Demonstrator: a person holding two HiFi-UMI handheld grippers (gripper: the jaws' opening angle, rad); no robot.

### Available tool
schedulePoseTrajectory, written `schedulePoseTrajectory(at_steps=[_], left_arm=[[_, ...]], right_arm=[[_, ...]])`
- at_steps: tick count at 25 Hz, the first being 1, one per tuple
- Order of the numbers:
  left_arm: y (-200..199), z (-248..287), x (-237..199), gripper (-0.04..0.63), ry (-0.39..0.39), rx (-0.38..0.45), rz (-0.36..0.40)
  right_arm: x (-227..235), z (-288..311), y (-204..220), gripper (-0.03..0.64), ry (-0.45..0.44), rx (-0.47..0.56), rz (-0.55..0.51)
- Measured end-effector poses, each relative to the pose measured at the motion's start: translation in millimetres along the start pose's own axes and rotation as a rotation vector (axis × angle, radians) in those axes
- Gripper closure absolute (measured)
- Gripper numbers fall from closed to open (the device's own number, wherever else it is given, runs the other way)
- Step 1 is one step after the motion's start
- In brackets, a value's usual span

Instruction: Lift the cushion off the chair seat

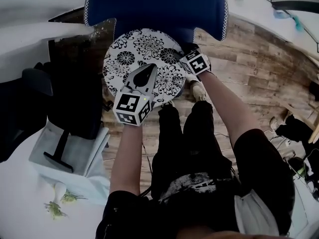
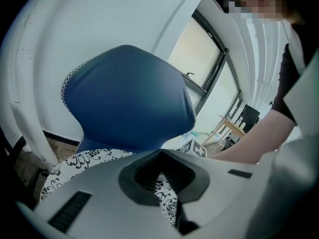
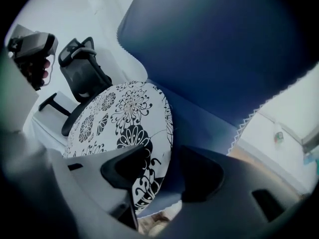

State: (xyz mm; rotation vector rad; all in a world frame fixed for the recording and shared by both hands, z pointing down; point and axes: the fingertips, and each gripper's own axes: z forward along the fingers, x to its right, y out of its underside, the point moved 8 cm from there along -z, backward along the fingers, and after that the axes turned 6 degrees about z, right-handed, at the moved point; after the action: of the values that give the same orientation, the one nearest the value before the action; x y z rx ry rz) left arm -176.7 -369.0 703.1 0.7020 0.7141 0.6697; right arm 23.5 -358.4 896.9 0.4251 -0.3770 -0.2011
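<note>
- Your right gripper has its fingers wide apart. They straddle the near rim of the cushion at the lower middle of the right gripper view. Neither pad presses the fabric, so nothing is held.
- Your left gripper has its fingers together at the tips. The floral print shows only through the slot behind them, and I judge nothing is pinched. In the head view it hangs over the cushion's lower left part.
- The cushion is round and white with black flowers. It lies flat on the blue chair seat in the upper middle of the head view, its far edge against the backrest. It is not lifted yet.
- The finger at the right of the right gripper view sits over the blue seat. Close too deep and you may clamp upholstery along with the cushion, so the lift drags the chair.
- Close too shallow and you catch only the rim. The soft cover could then slip out as the weight comes on.
- Closed as they are, your left fingers cannot take hold. Brought down like that, they would pin the cushion to the seat and work against the right side.
- Lifted from one side only, the cushion would likely fold and hang. Its far edge could then drag on the backrest and it could drop to the wooden floor.
</note>
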Motion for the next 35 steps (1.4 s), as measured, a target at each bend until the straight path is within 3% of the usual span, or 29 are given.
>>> schedulePoseTrajectory(at_steps=[2, 6, 9, 18, 35], left_arm=[[4, -1, 0, 0.583, -0.001, 0.000, -0.005], [8, -1, 2, 0.583, 0.001, -0.002, -0.003], [8, 0, 4, 0.583, 0.000, -0.002, -0.001], [5, -6, 23, 0.583, -0.014, 0.004, 0.056], [-52, -47, 52, 0.583, -0.098, 0.084, 0.047]], right_arm=[[-5, 0, -1, 0.401, 0.019, -0.005, -0.042], [-20, 2, -2, 0.524, 0.013, -0.005, -0.111], [-19, 3, -1, 0.575, 0.009, 0.010, -0.107], [-21, -19, -1, 0.586, 0.006, 0.065, -0.087], [-45, -117, -56, 0.586, -0.078, 0.201, -0.201]])
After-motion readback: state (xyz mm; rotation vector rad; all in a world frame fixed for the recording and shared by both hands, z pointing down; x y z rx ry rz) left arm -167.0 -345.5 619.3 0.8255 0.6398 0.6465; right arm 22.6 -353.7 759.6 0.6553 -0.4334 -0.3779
